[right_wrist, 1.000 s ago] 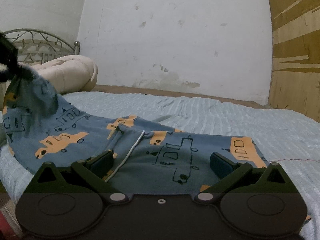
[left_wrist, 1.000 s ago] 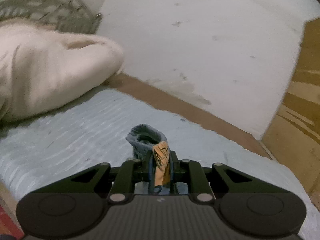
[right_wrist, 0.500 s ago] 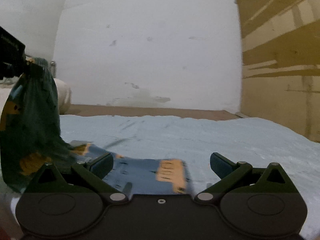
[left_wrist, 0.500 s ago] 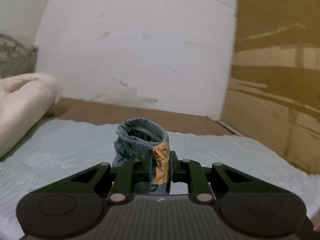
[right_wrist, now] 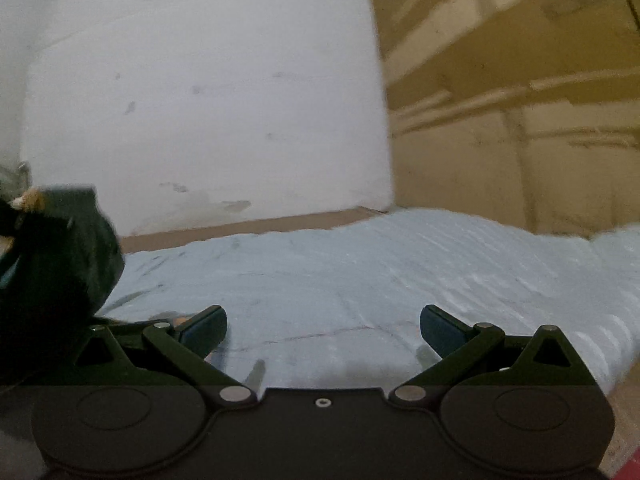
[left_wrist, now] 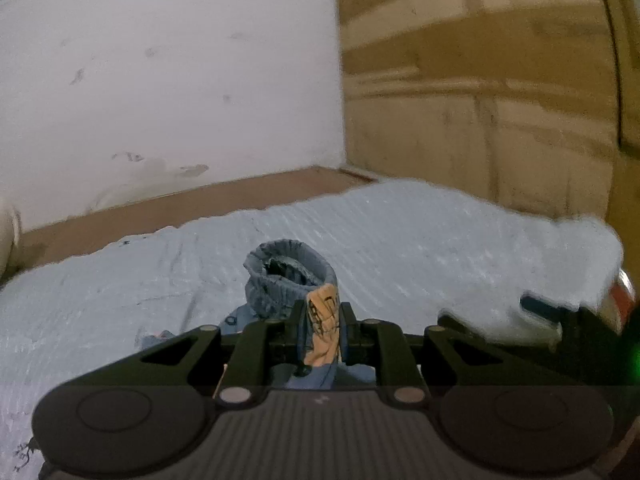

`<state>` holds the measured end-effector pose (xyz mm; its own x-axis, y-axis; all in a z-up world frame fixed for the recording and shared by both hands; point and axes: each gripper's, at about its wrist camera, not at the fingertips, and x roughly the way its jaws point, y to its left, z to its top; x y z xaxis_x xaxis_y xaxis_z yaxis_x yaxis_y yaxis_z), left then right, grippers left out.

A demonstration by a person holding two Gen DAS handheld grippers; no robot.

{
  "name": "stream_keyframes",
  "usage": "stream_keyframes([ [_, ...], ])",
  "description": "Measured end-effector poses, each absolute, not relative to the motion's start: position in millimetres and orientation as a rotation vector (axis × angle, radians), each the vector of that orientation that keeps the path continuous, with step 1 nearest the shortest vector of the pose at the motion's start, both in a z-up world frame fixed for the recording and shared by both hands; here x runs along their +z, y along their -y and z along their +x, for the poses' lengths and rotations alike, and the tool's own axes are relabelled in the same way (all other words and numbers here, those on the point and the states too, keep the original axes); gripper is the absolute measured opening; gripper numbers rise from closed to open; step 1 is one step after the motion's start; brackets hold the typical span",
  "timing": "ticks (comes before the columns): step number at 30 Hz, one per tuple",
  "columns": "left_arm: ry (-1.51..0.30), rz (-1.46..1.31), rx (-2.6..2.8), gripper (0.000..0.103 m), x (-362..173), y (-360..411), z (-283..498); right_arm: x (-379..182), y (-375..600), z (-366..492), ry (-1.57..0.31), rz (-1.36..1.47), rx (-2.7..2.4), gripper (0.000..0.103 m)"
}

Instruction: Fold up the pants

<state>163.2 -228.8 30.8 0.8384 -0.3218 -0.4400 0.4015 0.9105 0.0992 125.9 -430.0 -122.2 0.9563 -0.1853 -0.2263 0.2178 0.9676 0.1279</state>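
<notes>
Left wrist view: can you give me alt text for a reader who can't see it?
The left gripper is shut on a bunched cuff of blue pants with an orange print, held above a pale blue bedsheet. Behind the bed are a stained white wall and a blurred wooden panel.

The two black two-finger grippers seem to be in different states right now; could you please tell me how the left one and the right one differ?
The left gripper is shut on the blue pants with orange print, pinching a bunched cuff; the right gripper stands open with nothing between its fingers. Fabric hides the bed behind the left gripper's tips, while bare pale blue ribbed bedsheet shows between the right gripper's. Both are black and point across the bed toward the white wall.
</notes>
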Motion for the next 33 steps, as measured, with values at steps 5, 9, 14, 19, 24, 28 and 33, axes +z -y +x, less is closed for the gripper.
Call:
stream_keyframes([
  [5,-0.489,0.263,-0.406,0.022,6,253,162,-127,447,125,-0.219,0.227,-0.249,0.102],
  [9,-0.538,0.242,-0.446,0.036,-2,256,163,-129,450,129,-0.227,0.237,-0.253,0.102],
  [14,-0.537,0.227,-0.444,0.063,-1,244,163,-129,451,131,-0.234,0.244,-0.259,0.102],
  [19,-0.507,0.167,-0.364,0.1,7,228,162,-131,451,135,-0.242,0.241,-0.258,0.102],
  [24,-0.54,0.07,-0.243,0.102,15,200,169,-134,450,135,-0.244,0.238,-0.25,0.102],
  [28,-0.547,0.001,-0.125,0.102,34,164,172,-134,449,135,-0.226,0.241,-0.215,0.102],
  [33,-0.579,-0.066,0.029,0.102,44,112,178,-132,440,131,-0.189,0.223,-0.162,0.102],
])
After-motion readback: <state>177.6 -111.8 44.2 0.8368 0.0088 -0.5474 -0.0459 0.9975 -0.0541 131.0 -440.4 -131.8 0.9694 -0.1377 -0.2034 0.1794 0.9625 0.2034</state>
